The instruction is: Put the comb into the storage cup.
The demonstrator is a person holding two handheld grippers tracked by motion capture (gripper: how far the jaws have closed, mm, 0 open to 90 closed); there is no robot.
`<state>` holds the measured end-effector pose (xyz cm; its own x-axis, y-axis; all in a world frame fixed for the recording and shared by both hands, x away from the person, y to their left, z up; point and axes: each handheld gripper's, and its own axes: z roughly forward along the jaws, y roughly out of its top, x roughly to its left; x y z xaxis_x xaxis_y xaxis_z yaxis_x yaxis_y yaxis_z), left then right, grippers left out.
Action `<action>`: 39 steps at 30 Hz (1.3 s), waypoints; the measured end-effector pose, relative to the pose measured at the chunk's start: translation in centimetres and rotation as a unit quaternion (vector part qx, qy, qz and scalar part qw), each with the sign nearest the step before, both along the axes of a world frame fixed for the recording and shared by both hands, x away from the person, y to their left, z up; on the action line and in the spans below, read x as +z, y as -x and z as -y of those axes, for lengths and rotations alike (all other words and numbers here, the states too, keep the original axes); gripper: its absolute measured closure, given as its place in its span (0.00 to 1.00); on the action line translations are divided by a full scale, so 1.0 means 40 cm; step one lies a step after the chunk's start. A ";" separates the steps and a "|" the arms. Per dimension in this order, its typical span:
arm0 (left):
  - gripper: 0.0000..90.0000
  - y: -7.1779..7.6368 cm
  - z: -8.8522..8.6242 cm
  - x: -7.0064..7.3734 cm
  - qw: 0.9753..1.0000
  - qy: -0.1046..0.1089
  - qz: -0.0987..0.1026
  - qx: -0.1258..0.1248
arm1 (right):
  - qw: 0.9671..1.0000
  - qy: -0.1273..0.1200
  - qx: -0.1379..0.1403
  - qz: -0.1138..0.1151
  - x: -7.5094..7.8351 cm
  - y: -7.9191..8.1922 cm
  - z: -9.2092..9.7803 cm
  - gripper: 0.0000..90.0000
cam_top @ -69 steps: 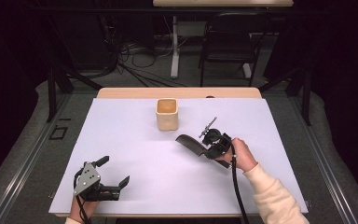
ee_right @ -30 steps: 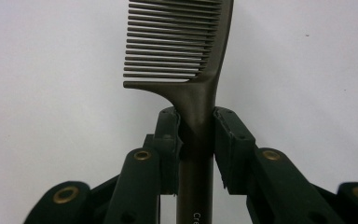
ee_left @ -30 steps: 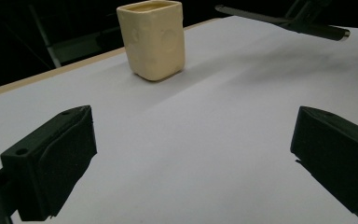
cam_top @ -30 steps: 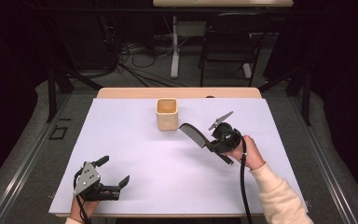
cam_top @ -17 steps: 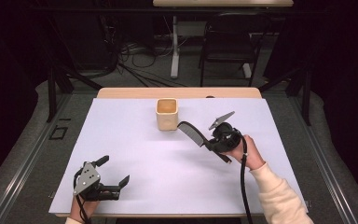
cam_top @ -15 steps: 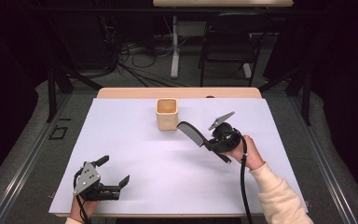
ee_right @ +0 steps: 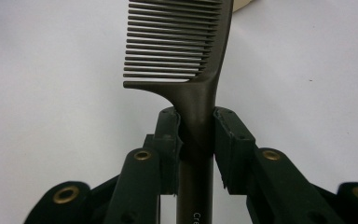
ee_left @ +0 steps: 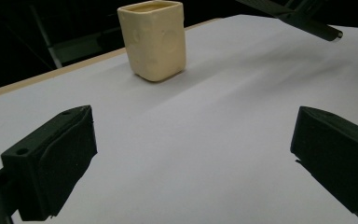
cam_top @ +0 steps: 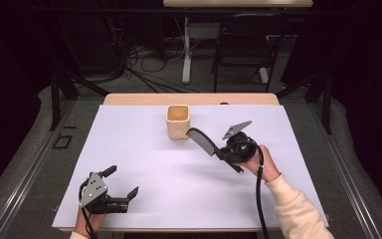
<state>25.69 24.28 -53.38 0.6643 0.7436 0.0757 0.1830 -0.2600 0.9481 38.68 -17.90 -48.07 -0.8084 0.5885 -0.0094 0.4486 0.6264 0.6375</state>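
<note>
The right gripper [ee_right: 196, 135] clamps a dark comb [ee_right: 186, 51] by its handle, above the table's [cam_top: 144, 164] middle; handle lettering "Cre" is cut off. The left gripper [cam_top: 122, 184] gapes empty at the near-left corner.

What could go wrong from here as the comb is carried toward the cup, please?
The right gripper clamps the comb only on its narrow handle, so the long toothed end could pivot or slip in the grip. The cream cup stands free and upright on the white table cover, with the comb's tip close beside it; a sideways nudge might tip it. The left gripper rests open, far from the cup, and cannot steady it.
</note>
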 end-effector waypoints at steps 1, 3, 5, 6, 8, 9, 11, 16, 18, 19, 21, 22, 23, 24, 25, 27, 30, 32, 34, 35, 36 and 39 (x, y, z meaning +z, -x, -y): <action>0.00 0.000 0.000 0.000 1.000 0.000 0.000 0.000 | 1.000 -0.001 0.000 0.000 -0.001 0.000 -0.001 0.80; 0.00 0.000 -0.001 0.000 1.000 0.001 0.000 0.002 | 1.000 -0.001 0.002 0.003 -0.001 0.001 -0.001 0.80; 0.00 0.001 0.000 0.000 1.000 0.001 -0.001 0.001 | 1.000 -0.004 0.003 0.003 -0.002 0.002 -0.003 0.80; 0.00 0.001 0.000 0.000 1.000 0.000 0.001 0.001 | 1.000 -0.006 0.004 0.002 -0.002 0.003 -0.004 0.80; 0.00 0.001 -0.001 0.000 1.000 0.000 0.000 0.001 | 1.000 -0.004 0.008 0.005 -0.001 0.005 -0.006 0.80; 0.00 0.001 -0.001 -0.001 1.000 0.001 -0.002 0.001 | 1.000 -0.005 0.006 0.006 -0.001 0.007 -0.008 0.80; 0.00 0.001 -0.001 0.000 1.000 0.000 -0.001 0.001 | 1.000 -0.006 0.009 0.009 0.001 0.007 -0.008 0.80; 0.00 0.001 0.000 0.000 1.000 0.001 -0.001 0.001 | 1.000 -0.012 0.014 0.016 0.003 0.006 -0.006 0.80; 0.00 0.001 0.000 -0.001 1.000 0.001 -0.002 0.002 | 1.000 -0.014 0.012 0.017 0.003 0.007 -0.006 0.80; 0.00 0.000 0.000 -0.001 1.000 0.001 -0.002 0.001 | 1.000 -0.015 0.012 0.018 0.004 0.007 -0.006 0.80; 0.00 0.000 -0.001 0.000 1.000 0.002 -0.001 0.003 | 1.000 -0.018 0.010 0.022 0.005 0.007 -0.005 0.80; 0.00 0.000 -0.001 0.000 1.000 0.000 0.000 0.003 | 0.999 -0.018 0.010 0.024 0.005 0.007 -0.005 0.80; 0.00 0.000 -0.002 0.000 1.000 0.000 0.000 0.003 | 0.999 -0.019 0.009 0.024 0.006 0.007 -0.005 0.80; 0.00 0.000 -0.002 0.000 1.000 0.000 0.000 0.003 | 0.999 -0.019 0.009 0.025 0.007 0.007 -0.004 0.80; 0.00 0.000 -0.002 0.000 1.000 0.000 0.001 0.004 | 0.999 -0.021 0.007 0.026 0.007 0.007 -0.004 0.80; 0.00 0.001 -0.002 0.000 1.000 0.002 0.001 0.005 | 0.999 -0.021 0.007 0.028 0.008 0.006 -0.004 0.80; 0.00 0.001 -0.003 0.001 1.000 0.003 0.002 0.004 | 0.999 -0.023 0.005 0.032 0.009 0.006 -0.003 0.80; 0.00 0.000 -0.002 0.000 1.000 0.002 0.001 0.003 | 0.999 -0.025 0.004 0.033 0.011 0.007 -0.003 0.80; 0.00 0.001 -0.002 0.000 1.000 0.003 0.000 0.003 | 0.999 -0.028 0.002 0.037 0.013 0.008 -0.002 0.80; 0.00 0.001 -0.003 0.001 1.000 0.002 0.001 0.003 | 0.999 -0.030 0.001 0.037 0.015 0.007 -0.002 0.80; 0.00 0.001 -0.003 0.001 1.000 0.003 0.002 0.004 | 0.999 -0.031 0.000 0.037 0.017 0.008 -0.002 0.80; 0.00 0.000 0.000 0.000 1.000 0.003 0.000 0.004 | 0.998 -0.037 -0.001 0.044 0.020 0.008 -0.001 0.80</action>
